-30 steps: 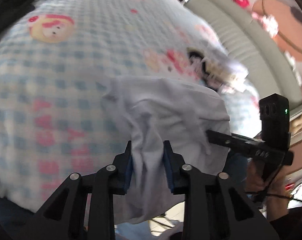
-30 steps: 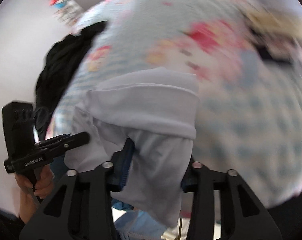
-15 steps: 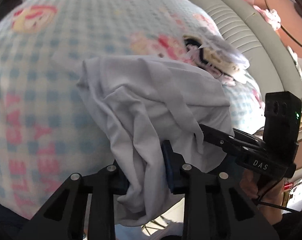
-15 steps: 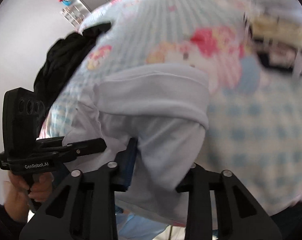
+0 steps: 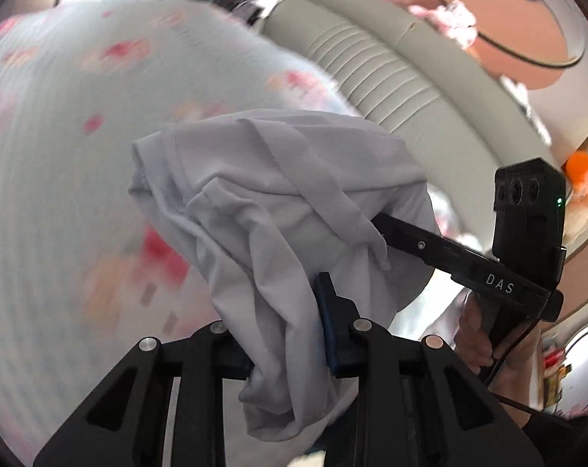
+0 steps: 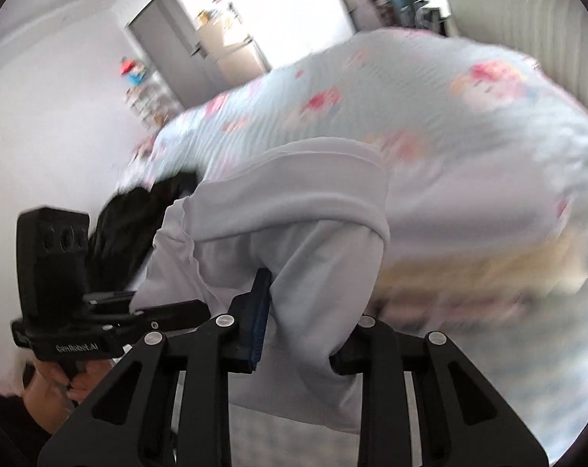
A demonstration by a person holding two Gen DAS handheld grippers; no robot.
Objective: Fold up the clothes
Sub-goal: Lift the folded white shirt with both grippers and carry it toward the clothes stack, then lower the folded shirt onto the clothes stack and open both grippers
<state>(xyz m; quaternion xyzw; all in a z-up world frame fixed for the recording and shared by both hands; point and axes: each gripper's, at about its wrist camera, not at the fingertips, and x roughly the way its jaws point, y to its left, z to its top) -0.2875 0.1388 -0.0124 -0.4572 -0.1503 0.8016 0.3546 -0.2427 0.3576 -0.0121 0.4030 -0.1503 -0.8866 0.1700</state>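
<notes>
Where each gripper clamps the white garment (image 5: 278, 210), "DAS" (image 5: 499, 283) and "GenRobot.AI" (image 6: 76, 347) show.

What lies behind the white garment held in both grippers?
Behind the white garment spreads the patterned bedspread, with dark clothing beside it. The bedspread directly behind it is hidden.

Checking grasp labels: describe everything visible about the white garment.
The white garment looks like thin, soft knit, plain, with a seamed hem band. It is bunched and creased, hanging above the checked bedspread. The left hand-held gripper pinches one bunched part, the right hand-held gripper another; both sets of jaws have just been closing. A loose end droops below the fingers.
</notes>
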